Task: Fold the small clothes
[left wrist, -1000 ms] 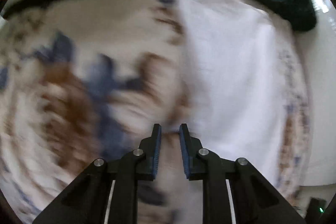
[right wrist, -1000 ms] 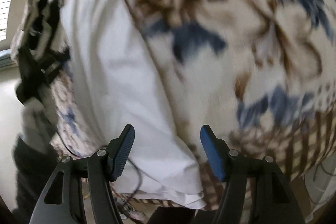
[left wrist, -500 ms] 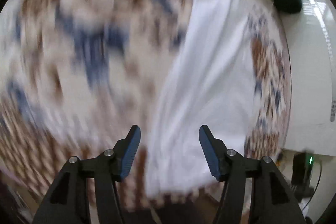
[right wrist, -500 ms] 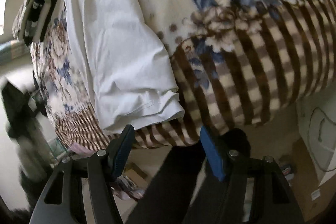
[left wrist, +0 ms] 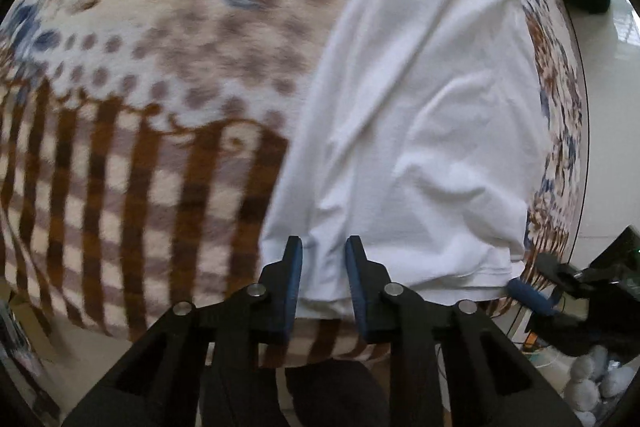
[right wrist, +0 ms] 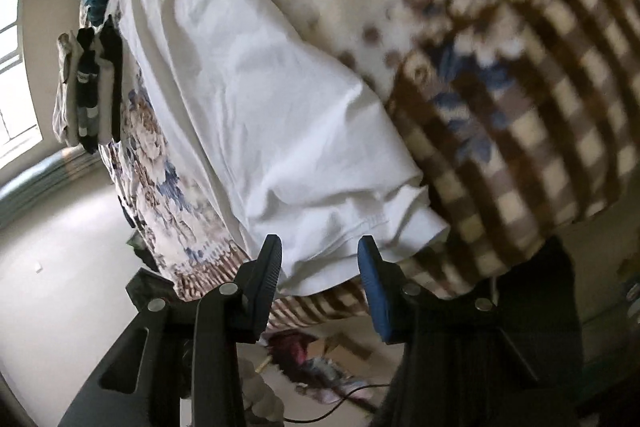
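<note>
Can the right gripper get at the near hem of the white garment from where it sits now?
Probably yes. The right gripper has its jaws open, straddling the near hem of the white garment, which hangs over the blanket edge. Nothing lies between them.

blanket [left wrist: 132,115] pattern blurred, white garment [left wrist: 420,115] top cut off — hem underside hidden

Your white garment [left wrist: 420,131] looks like smooth, matt cotton cloth, creased; the patterned blanket [left wrist: 160,131] beneath looks fuzzy fleece.
</note>
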### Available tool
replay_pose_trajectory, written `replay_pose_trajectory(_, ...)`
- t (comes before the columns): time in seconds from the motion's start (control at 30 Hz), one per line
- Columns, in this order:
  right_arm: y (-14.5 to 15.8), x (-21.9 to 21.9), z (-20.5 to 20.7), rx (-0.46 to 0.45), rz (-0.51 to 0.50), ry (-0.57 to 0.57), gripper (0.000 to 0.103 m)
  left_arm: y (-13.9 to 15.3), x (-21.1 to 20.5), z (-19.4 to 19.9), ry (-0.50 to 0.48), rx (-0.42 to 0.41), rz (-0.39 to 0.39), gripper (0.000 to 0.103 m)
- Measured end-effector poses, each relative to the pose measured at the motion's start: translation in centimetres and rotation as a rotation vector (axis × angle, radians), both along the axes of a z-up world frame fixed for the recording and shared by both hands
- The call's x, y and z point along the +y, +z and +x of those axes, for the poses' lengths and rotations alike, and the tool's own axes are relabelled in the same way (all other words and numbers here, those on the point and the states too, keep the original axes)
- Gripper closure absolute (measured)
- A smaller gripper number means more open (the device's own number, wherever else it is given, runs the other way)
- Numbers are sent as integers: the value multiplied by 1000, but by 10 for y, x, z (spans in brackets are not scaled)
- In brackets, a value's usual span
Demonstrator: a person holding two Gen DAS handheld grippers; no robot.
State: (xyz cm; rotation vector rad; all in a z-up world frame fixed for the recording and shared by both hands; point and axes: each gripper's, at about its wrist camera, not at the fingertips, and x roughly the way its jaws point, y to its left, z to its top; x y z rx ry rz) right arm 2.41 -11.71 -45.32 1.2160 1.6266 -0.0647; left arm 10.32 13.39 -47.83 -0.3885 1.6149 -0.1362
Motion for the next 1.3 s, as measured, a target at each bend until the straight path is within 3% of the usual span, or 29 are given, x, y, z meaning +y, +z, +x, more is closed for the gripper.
replay_pose_trajectory(0.2, -28, 3, -11, 39, 18, -85, 60, 19, 22, -7, 98, 9, -98, 81)
replay_pose_trajectory(0.3, -34, 4, -10, 18, 6, -111, 63, 20, 15, -14, 88, 20, -119, 77)
replay_pose_trajectory(0.37, -34, 3, -11, 7, -22, -112, 100, 13, 7, -15, 65, 39, -99, 77)
replay_pose_trajectory(0.6, 6, 10, -16, -68, -42, -130, 100, 2, -7, -23, 18, 46, -59, 77)
replay_pose_trajectory(0.8, 7, 3, -29, -24, 160, -314, 100, 4, -28, -27, -64, -4, 16, 77)
replay_pose_trajectory(0.83, 10, 3, -27, -21, 141, -280, 100, 4, -29, -28, -70, -11, 37, 77)
replay_pose_trajectory(0.93, 9, -9, -23, 59, -145, -83, 100, -1, -25, -31, -63, -2, 58, 77)
replay_pose_trajectory(0.97, 2, -12, -24, 75, -154, -71, 100, -3, -22, -32, -58, 5, 52, 77)
replay_pose_trajectory(1.03, -10, -15, -26, 104, -80, -78, 98, -4, -21, -34, -38, 15, 29, 77)
replay_pose_trajectory(1.1, -5, -16, -25, 85, -81, -69, 93, -2, -19, -36, -12, 12, -13, 77)
replay_pose_trajectory(1.17, 4, -15, -23, 51, -83, -38, 62, -1, -17, -39, 7, 5, -60, 77)
replay_pose_trajectory(1.23, 12, -17, -27, 9, -93, -45, 49, -2, -20, -37, 25, 3, -93, 77)
replay_pose_trajectory(1.3, 9, -15, -24, 10, -109, -58, 48, -9, -30, -31, 43, 9, -123, 77)
